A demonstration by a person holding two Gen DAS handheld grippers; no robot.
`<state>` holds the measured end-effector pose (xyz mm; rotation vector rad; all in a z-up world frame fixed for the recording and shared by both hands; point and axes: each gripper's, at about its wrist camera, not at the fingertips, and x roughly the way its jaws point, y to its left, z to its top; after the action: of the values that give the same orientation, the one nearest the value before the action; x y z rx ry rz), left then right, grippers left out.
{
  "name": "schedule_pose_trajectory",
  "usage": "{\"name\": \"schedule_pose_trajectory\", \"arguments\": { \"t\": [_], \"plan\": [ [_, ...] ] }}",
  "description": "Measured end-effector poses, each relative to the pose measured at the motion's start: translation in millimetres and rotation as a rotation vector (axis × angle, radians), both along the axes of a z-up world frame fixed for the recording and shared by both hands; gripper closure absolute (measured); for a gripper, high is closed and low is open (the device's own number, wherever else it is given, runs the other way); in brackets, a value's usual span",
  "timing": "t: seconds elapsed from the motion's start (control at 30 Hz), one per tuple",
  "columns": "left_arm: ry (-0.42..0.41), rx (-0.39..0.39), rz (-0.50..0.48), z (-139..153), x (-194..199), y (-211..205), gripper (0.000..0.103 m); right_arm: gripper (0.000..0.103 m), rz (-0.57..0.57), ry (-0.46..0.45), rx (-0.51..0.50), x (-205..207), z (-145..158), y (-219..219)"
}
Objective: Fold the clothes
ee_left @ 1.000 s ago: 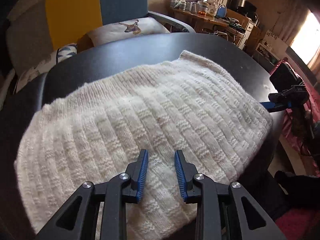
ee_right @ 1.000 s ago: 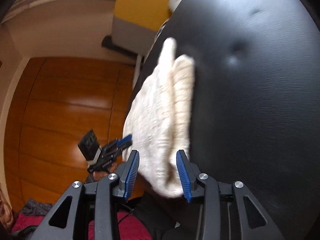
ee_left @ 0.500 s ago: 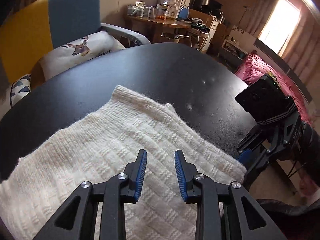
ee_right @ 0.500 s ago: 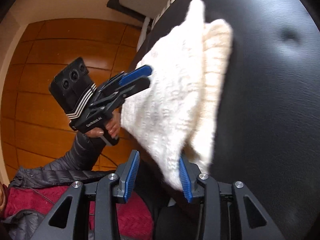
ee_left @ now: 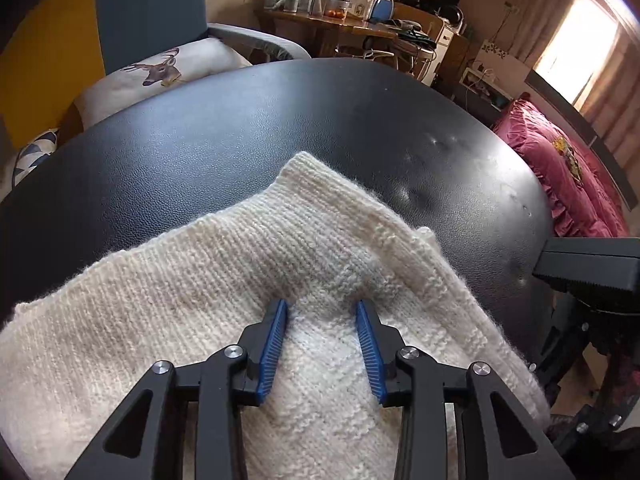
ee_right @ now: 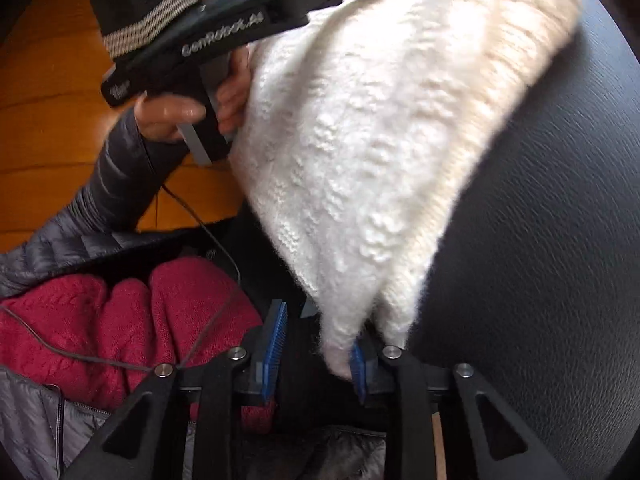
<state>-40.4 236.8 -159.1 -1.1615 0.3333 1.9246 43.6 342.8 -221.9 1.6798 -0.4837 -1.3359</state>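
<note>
Black leather-look tabletop (ee_left: 240, 140); deer-print cushion (ee_left: 160, 72) at ten o'clock, cluttered wooden side table (ee_left: 340, 28) at twelve, pink bedspread (ee_left: 568, 176) at two

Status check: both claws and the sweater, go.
Left claw has just opened wider, tips pressed on the sweater. Right claw has just been closing at its near corner, gap showing. Sweater on black table, nothing blocking.

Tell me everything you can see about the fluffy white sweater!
The sweater is cream-white, fuzzy knitted wool with ribbed and blocky patterns. It lies folded in layers on the black table, with one corner hanging past the table's edge. The left hand-held gripper has its blue fingers spread apart, resting on the knit. The right hand-held gripper has just been closing; that hanging corner lies against one of its blue fingers, with a gap to the other.
</note>
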Motion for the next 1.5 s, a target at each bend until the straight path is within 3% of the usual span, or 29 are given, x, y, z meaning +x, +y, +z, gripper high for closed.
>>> {"name": "schedule_pose_trajectory", "arguments": {
  "t": [0.2,0.23,0.37,0.43,0.53,0.6,0.67,0.73,0.8,0.87,0.97,1.07,1.23,1.37,1.5],
  "plan": [
    [-0.034,0.050,0.051,4.7,-5.7,-6.9,0.065,0.075,-0.199,0.051,0.038,10.2,16.0,36.6],
    [-0.047,0.059,0.066,7.2,-7.8,-9.3,0.065,0.070,-0.236,0.085,0.079,10.3,24.2,43.5],
    [-0.022,0.108,0.118,27.6,-2.9,-30.9,0.064,0.066,-0.389,0.252,0.222,11.8,65.1,67.7],
    [0.007,0.136,0.137,37.7,2.0,-48.1,0.063,0.065,-0.478,0.379,0.296,12.1,91.1,74.2],
    [0.052,0.132,0.176,43.7,11.0,-78.6,0.058,0.065,-0.583,0.548,0.249,3.5,121.5,65.4],
    [0.064,0.113,0.219,41.8,15.7,-99.5,0.056,0.065,-0.582,0.604,0.245,-13.4,124.4,55.3],
    [0.045,0.105,0.261,33.4,19.8,-119.8,0.054,0.065,-0.561,0.588,0.258,-26.2,112.7,26.7],
    [0.010,0.093,0.306,17.5,23.3,-136.4,0.054,0.065,-0.530,0.540,0.389,-35.5,91.0,-7.9],
    [-0.002,0.137,0.337,8.8,27.3,-145.0,0.054,0.066,-0.482,0.472,0.551,-39.6,58.9,-29.0],
    [-0.008,0.167,0.370,6.0,29.6,-144.8,0.053,0.067,-0.516,0.501,0.507,-36.0,51.8,-20.6],
    [0.001,0.183,0.378,8.8,33.1,-136.2,0.048,0.069,-0.551,0.492,0.530,-34.5,50.9,-13.5],
    [-0.035,0.253,0.389,21.1,36.7,-154.6,0.047,0.069,-0.542,0.517,0.587,-35.3,63.4,-26.5],
    [0.033,0.350,0.528,59.1,43.5,-249.3,0.047,0.067,-0.561,0.573,0.662,-35.0,78.2,-43.4],
    [0.121,0.324,0.659,71.4,45.4,-347.4,0.047,0.067,-0.581,0.640,0.525,-41.4,103.5,-78.0],
    [0.066,0.285,0.683,53.7,44.4,-400.1,0.047,0.067,-0.560,0.677,0.376,-51.3,125.8,-119.7]
  ]
}}
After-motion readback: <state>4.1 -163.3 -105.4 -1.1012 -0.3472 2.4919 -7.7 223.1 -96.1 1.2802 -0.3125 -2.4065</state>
